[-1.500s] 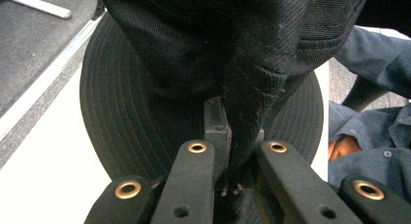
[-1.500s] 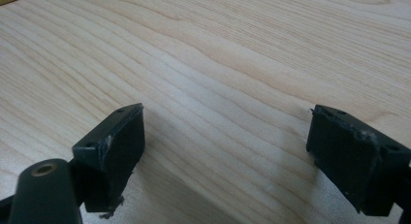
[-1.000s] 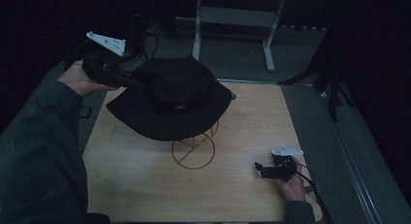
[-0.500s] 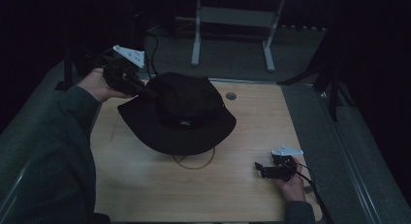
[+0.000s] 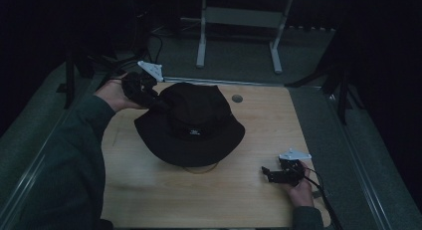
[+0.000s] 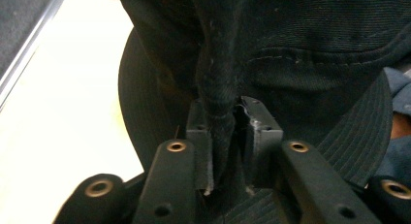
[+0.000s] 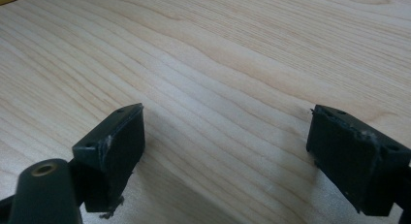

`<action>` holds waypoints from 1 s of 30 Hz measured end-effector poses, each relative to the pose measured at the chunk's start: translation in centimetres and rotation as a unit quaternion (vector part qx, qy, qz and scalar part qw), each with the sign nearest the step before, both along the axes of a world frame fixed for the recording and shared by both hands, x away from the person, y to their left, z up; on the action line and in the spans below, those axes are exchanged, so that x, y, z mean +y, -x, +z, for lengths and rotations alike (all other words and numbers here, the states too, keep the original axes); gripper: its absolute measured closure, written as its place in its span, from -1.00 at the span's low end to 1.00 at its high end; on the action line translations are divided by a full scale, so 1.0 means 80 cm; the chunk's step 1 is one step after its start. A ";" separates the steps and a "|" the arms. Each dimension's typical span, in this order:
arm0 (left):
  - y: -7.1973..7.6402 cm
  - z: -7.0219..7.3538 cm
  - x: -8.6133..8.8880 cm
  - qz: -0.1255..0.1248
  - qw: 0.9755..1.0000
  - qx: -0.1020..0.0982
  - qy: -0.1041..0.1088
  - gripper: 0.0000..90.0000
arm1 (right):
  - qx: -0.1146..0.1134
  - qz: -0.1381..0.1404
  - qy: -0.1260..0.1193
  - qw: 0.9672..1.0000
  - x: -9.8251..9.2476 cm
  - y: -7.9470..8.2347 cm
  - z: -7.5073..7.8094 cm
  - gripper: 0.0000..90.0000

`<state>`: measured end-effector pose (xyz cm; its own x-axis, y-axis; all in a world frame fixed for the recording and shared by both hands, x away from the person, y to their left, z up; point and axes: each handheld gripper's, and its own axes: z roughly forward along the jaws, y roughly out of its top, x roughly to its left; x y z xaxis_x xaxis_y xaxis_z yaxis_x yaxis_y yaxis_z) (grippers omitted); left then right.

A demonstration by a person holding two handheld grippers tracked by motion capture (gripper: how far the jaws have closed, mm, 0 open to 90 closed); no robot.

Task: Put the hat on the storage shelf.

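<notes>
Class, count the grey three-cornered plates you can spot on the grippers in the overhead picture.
2. One grey three-cornered plate tops the left gripper at the black fabric bucket hat; the other tops the right gripper, near the table's right edge.

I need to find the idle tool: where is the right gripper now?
In the high view the right gripper rests near the wooden table's front right corner, jaws open, right of the black hat.

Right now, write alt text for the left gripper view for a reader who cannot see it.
The left gripper has its two black jaws shut on a fold of a black hat, pinching the fabric between them. The hat's brim curves off to the right, and a pale wooden table shows at left.
</notes>
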<state>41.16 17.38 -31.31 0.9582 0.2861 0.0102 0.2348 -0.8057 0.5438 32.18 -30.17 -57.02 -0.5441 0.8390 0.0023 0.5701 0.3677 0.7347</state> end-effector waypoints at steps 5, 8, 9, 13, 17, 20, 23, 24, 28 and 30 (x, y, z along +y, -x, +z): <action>-0.001 -0.008 -0.005 0.005 1.000 0.006 0.001 0.41 | 0.000 0.000 0.000 1.000 0.000 0.000 0.000 -0.70; -0.002 -0.009 -0.003 0.007 1.000 0.011 0.011 0.25 | 0.000 0.000 0.000 1.000 0.000 0.000 0.000 -0.70; -0.001 -0.009 -0.002 0.009 1.000 0.011 0.016 0.20 | 0.000 0.000 0.000 1.000 0.000 0.000 0.000 -0.70; 0.002 -0.005 0.003 0.016 0.999 0.002 0.031 -0.02 | 0.000 0.000 0.000 1.000 0.000 0.000 0.000 -0.70; 0.004 -0.001 0.007 0.025 0.999 -0.003 0.036 -0.24 | 0.000 0.000 0.000 1.000 0.000 0.000 0.000 -0.70; 0.007 0.001 0.010 0.034 0.999 -0.010 0.034 -0.37 | 0.000 0.000 0.000 1.000 0.000 0.000 0.000 -0.70; 0.009 0.002 0.014 0.041 0.998 -0.016 0.036 -0.45 | 0.000 0.000 0.000 1.000 0.000 0.000 0.000 -0.70; 0.009 0.002 0.015 0.044 0.998 -0.018 0.036 -0.48 | 0.000 0.000 0.000 1.000 0.000 0.000 0.000 -0.70; 0.010 0.001 0.023 0.062 0.997 -0.026 0.039 -0.55 | 0.000 0.000 0.000 1.000 0.000 0.000 0.000 -0.70; 0.011 0.001 0.028 0.070 0.996 -0.030 0.040 -0.56 | 0.000 0.000 0.000 1.000 0.000 0.000 0.000 -0.70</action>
<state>40.29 19.65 -31.27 0.9073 0.4188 0.0373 0.3071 -0.7208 0.6214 32.18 -30.17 -57.03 -0.5439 0.8391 0.0025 0.5702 0.3674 0.7348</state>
